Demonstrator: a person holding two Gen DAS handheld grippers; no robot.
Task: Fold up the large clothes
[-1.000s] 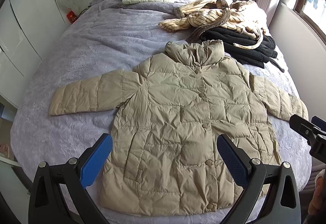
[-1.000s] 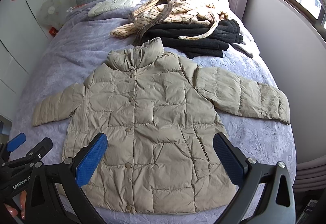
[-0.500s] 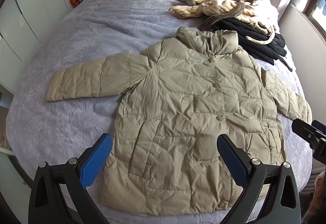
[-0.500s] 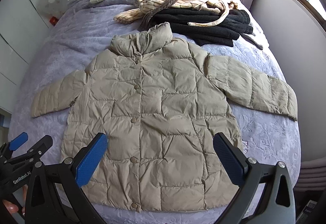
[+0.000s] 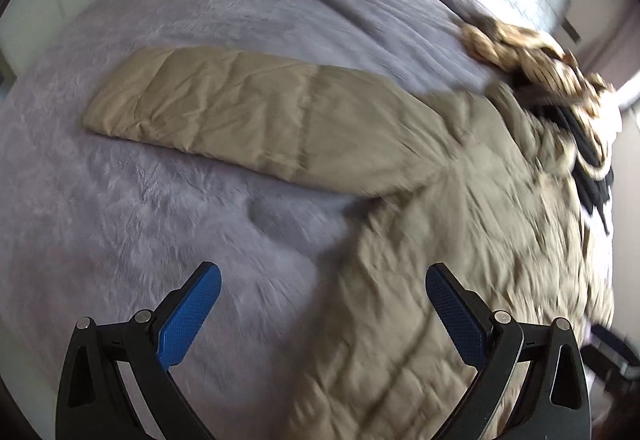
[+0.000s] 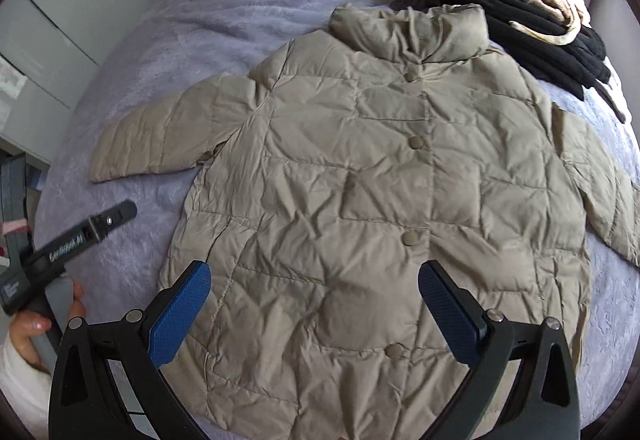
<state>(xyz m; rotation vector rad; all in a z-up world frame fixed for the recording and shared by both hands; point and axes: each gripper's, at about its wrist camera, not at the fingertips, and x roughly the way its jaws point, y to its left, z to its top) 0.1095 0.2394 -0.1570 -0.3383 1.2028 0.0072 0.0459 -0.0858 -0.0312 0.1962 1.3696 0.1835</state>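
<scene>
Quilted, crinkled, faintly sheeny khaki cloth on the puffer jacket (image 6: 360, 180), with matt cloth-covered buttons (image 6: 412, 238). Soft, fuzzy lilac plush over the bed (image 5: 168, 208). Matt black plastic and dimpled blue rubbery pads on the fingers (image 6: 180, 314). Thick black fleece (image 6: 520, 28) at 1 o'clock.

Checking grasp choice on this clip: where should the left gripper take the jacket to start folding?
At the cuff of the outstretched sleeve, coming in from its open end. The sleeve lies flat, clear of the jacket body, and the left gripper is open beside it.

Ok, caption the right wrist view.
Open right hand-held gripper above a buttoned beige puffer coat spread flat on the bed.
</scene>
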